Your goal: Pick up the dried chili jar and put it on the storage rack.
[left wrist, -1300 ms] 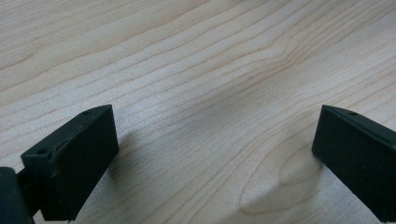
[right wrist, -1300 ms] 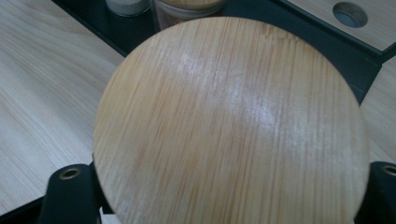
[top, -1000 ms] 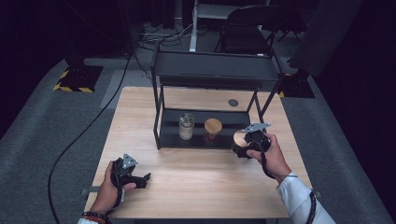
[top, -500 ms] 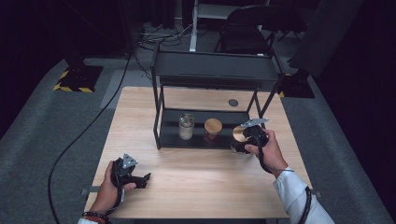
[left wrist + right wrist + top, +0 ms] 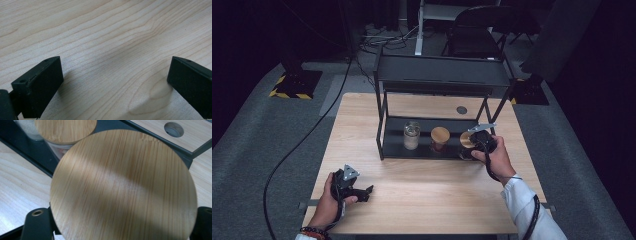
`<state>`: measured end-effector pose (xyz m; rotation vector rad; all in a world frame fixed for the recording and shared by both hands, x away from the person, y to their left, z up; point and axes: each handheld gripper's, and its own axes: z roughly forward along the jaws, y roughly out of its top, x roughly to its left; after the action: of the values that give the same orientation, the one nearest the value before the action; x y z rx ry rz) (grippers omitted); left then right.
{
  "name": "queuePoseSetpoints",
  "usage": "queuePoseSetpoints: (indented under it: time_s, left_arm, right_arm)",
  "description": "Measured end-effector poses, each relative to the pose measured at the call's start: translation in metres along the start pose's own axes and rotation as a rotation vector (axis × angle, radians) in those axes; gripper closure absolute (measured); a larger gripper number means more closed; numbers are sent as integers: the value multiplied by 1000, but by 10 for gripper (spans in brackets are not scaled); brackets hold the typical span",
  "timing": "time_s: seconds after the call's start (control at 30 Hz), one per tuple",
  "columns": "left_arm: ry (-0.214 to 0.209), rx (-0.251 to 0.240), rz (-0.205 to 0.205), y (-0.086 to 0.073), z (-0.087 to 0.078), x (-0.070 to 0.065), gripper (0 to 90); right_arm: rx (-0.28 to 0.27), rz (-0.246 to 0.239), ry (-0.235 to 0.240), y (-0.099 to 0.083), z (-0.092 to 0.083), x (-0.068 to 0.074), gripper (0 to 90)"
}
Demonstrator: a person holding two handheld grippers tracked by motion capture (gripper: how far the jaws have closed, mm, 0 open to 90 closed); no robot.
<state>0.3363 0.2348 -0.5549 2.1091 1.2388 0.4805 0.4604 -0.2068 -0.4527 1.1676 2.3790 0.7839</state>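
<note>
My right gripper (image 5: 475, 144) is shut on a jar with a round bamboo lid (image 5: 466, 140), at the right end of the black rack's lower shelf (image 5: 394, 148). In the right gripper view the lid (image 5: 125, 185) is seen from above, with a black jaw at each lower corner. On that shelf stand a second bamboo-lidded jar (image 5: 440, 138) and a clear glass jar (image 5: 411, 135). My left gripper (image 5: 362, 192) rests on the table near its front left. Its jaws stand wide open (image 5: 115, 85) over bare wood.
The two-tier black rack (image 5: 442, 75) stands across the far half of the wooden table (image 5: 422, 185). A round hole (image 5: 461, 110) lies in the tabletop behind the rack. A cable (image 5: 307, 135) trails off the table's left side. A chair stands beyond the table.
My right hand has carried the held jar a little farther from the person, in under the rack at the shelf's right end. The left hand has not moved.
</note>
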Motion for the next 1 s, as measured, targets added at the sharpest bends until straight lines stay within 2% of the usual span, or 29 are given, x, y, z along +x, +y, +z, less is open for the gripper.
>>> queuePoseSetpoints:
  time_s: [0.33, 0.73, 1.0]
  left_arm:
    - [1, 0, 2, 0, 0, 0, 1]
    - [1, 0, 2, 0, 0, 0, 1]
    - [1, 0, 1, 0, 0, 0, 1]
  right_arm:
    - [-2, 16, -7, 7, 9, -1, 247]
    - [22, 25, -26, 12, 25, -5, 247]
    - [23, 29, -21, 15, 35, -6, 247]
